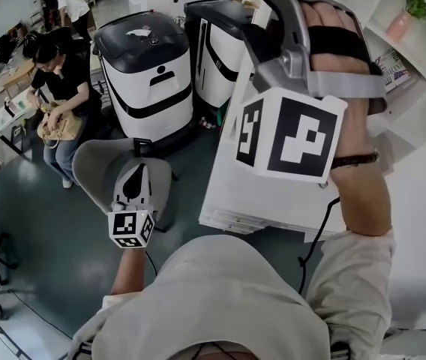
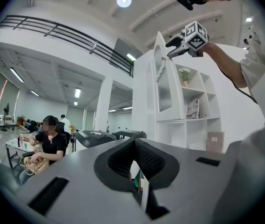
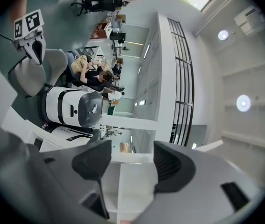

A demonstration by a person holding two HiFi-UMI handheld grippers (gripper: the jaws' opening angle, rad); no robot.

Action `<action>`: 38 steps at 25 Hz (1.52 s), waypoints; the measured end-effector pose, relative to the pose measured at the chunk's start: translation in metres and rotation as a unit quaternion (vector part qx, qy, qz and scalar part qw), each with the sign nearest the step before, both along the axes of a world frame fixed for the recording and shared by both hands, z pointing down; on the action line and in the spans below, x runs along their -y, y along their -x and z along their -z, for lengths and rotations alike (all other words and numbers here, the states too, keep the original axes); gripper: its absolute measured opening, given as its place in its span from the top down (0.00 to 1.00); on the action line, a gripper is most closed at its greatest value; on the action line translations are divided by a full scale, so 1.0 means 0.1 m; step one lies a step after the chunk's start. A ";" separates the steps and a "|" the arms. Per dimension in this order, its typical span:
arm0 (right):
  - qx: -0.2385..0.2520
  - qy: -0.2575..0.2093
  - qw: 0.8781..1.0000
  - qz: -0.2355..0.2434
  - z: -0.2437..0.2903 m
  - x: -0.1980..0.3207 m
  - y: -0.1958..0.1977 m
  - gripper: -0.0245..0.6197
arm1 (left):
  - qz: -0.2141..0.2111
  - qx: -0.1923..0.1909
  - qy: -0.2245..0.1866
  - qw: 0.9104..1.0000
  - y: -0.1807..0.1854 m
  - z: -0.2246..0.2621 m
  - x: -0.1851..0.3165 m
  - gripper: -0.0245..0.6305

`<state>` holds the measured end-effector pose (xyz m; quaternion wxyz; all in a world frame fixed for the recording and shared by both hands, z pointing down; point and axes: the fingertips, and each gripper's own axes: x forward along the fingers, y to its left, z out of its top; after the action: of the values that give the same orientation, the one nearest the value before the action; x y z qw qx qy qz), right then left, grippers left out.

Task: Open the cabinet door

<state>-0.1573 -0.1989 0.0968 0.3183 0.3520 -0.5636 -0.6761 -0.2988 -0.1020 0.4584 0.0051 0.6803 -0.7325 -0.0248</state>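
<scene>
Right gripper view: fingers [image 3: 172, 164] apart

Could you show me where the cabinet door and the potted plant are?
cabinet door [image 2: 164, 92]: left gripper view, on its ribbed glass panel.
potted plant [image 1: 399, 26]: head view, on its pink pot.
</scene>
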 end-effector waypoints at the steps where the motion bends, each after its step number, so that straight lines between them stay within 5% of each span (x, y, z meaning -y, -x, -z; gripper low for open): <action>1: 0.004 0.002 1.000 0.001 0.01 0.00 -0.03 0.51 | -0.003 0.000 0.000 1.000 -0.02 0.00 0.02 0.96; 8: 0.036 0.016 0.999 0.000 0.10 0.00 -0.31 0.51 | -0.027 0.004 -0.002 1.000 -0.17 0.06 0.18 0.96; 20: 0.078 0.037 0.993 -0.075 0.14 0.35 -1.13 0.51 | -0.074 0.014 -0.004 0.997 -0.53 0.17 0.51 0.96; 38: 0.188 0.063 0.963 -0.182 -0.04 0.80 -2.64 0.59 | -0.137 0.031 0.008 0.990 -1.15 0.18 0.90 0.96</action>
<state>0.1065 -0.2790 0.1005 0.3459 0.5482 -0.5812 -0.4920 -0.1841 -0.1920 0.4405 -0.0086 0.7746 -0.6324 0.0031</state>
